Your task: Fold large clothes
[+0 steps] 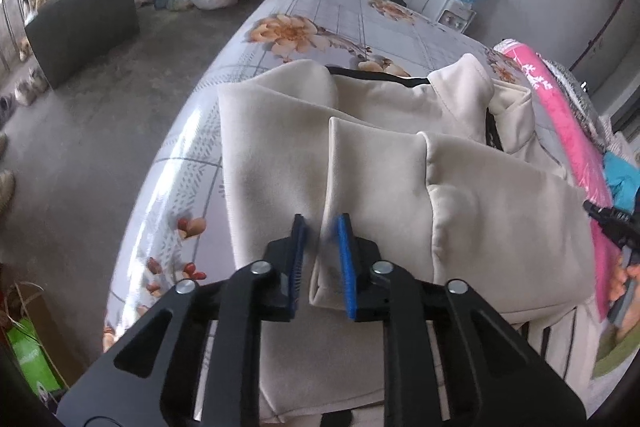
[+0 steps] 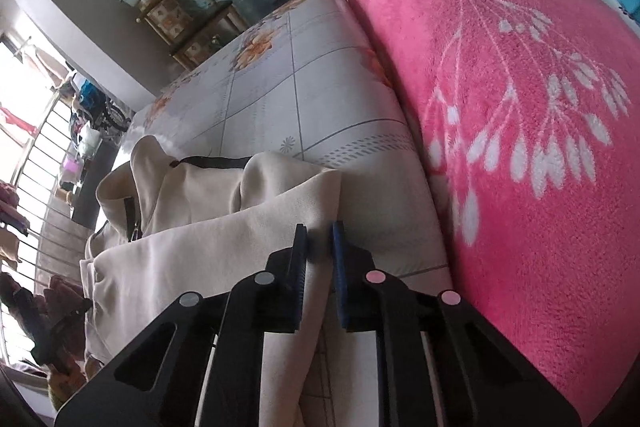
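- The left gripper [image 1: 321,227] is seen clenched on a folded edge of the cream garment [image 1: 384,163].
- The right gripper [image 2: 319,233] is clenched on its other edge.
- Beyond, the garment is spread on the bed [image 1: 320,15]; layers could be dropped if only 1 is pinched.

**Black linkage grippers with blue pads**

The left gripper [image 1: 322,227] is built of matte black bars with slotted cut-outs, joined by round silver pivot screws; its two fingers carry ribbed blue pads. The right gripper [image 2: 319,233] has the same black frame, darker blue pads and shiny pivot caps. A person's hand [image 1: 624,281] shows beside a green sleeve [image 1: 616,355].
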### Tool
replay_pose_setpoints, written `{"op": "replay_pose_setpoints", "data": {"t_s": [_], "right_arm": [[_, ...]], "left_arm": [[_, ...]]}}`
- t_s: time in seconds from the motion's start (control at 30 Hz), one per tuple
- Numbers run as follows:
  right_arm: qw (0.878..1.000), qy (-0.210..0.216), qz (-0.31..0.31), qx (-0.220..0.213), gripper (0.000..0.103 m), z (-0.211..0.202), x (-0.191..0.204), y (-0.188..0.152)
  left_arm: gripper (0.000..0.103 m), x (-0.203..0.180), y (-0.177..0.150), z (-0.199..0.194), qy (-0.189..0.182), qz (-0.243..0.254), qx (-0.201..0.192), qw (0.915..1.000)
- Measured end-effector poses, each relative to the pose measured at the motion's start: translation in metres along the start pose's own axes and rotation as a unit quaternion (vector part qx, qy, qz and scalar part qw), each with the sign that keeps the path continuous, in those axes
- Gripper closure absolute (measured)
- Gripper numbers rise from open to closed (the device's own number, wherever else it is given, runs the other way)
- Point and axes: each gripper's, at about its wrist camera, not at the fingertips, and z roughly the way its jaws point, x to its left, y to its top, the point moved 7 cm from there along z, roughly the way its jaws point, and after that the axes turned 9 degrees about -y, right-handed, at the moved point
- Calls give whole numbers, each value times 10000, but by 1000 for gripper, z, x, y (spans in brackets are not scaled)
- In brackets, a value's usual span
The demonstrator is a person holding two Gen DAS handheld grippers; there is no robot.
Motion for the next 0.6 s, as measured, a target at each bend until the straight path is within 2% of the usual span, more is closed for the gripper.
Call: {"op": "replay_pose_setpoints", "data": {"t_s": [0.2, 0.27, 0.37, 0.43, 0.47, 0.53, 0.57, 0.6], "right_arm": [[9995, 261, 118, 105, 87, -4, -3, -5], [9989, 404, 125, 198, 83, -3, -3, -7], [9980, 542, 193, 258, 83, 0, -5, -10], [9981, 552, 157, 213, 84, 1, -3, -9], [9985, 508, 122, 181, 88, 1, -3, -9], [9994, 319, -16, 100, 93, 1, 0, -8], [9997, 241, -91, 56, 95, 0, 2, -8], [9997, 200, -142, 18, 96, -1, 4, -7]], "left_arm": [[66, -1, 5, 2, -332, -400, -21, 9986], [66, -1, 8, 3, -294, -440, -63, 9986], [66, -3, 12, 8, -87, -390, -169, 9991], [72, -3, 15, 11, 211, -275, -265, 9990], [80, -4, 16, 13, 424, -164, -322, 9985], [87, -9, 17, 13, 614, 112, -412, 9972], [99, -12, 16, 12, 676, 274, -457, 9963], [102, -16, 15, 10, 767, 437, -500, 9948]]}}
